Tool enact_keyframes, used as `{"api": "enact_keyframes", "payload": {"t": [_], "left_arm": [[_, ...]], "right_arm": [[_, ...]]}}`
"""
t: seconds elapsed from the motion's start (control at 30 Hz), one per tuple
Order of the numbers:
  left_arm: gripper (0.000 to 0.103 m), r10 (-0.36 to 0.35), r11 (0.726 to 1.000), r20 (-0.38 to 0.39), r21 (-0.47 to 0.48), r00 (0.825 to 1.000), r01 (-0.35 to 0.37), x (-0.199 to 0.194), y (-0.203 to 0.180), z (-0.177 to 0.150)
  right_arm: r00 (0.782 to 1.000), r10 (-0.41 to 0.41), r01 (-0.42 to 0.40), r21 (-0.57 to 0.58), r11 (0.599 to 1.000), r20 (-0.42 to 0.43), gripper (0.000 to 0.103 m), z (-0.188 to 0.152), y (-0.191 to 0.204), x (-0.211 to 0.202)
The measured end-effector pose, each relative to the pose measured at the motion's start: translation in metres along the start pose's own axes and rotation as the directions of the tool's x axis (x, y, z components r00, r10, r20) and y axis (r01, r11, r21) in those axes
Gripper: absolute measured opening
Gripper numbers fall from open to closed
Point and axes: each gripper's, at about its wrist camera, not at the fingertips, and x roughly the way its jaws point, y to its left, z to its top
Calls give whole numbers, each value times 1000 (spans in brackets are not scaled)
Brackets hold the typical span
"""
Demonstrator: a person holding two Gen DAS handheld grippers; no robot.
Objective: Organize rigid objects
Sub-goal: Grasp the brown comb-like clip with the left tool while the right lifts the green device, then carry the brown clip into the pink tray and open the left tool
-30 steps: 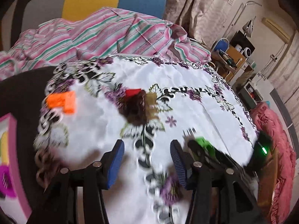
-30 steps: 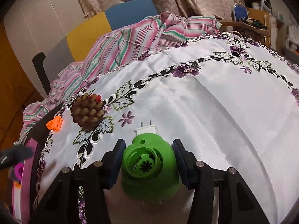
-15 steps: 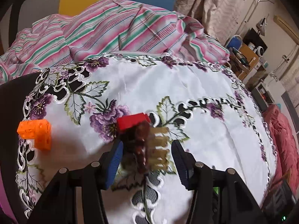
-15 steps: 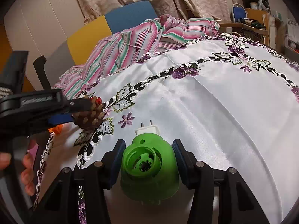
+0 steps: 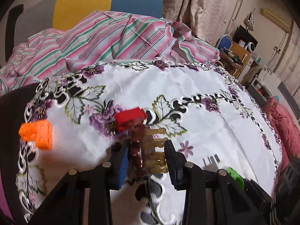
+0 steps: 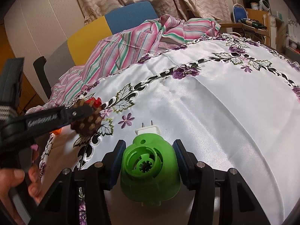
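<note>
A brown pine-cone-shaped toy with tan pegs [image 5: 138,150] lies on the white flowered tablecloth [image 5: 187,86]. My left gripper [image 5: 147,155] has it between its blue pads, which touch both sides as the jaws are closing. A red brick [image 5: 130,119] sits just behind the cone, and an orange block [image 5: 37,134] lies to the left. My right gripper [image 6: 149,144] is shut on a green plug-in device [image 6: 150,168] with white prongs, low over the cloth. In the right wrist view the left gripper's finger [image 6: 75,113] crosses the cone [image 6: 88,125].
A pink and green striped cloth [image 5: 112,37] is heaped at the table's far edge before a yellow and blue chair [image 5: 108,3]. A person's hand [image 6: 15,183] holds the left gripper. Shelves and clutter stand at the far right [image 5: 241,50].
My left gripper has come forward and down over the cone, and its jaws have narrowed from wide apart onto it. The right gripper and the green device have stayed put.
</note>
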Motion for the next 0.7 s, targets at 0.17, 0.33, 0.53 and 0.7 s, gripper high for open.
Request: {"api": "enact_keyframes", "payload": {"t": [0.17,0.33,0.53,0.7], "left_arm": [[36,-24,1000,5,-1,1000,24,-14,2,-16],[35,-51,998,-2,-23,999,51,-30,8,-33],[36,-71,996,-6,-54,997,71,-42,15,-58],[36,-51,997,-25,-60,998,49,-38,15,-59]], "right_arm": [[1000,1,-1,1,1000,1,53,0,0,0],[1000,2,-2,2,1000,1,53,0,0,0],[1000,5,-5,5,1000,1,53,0,-1,-1],[1000,4,-4,4,1000,1,53,0,-1,-1]]}}
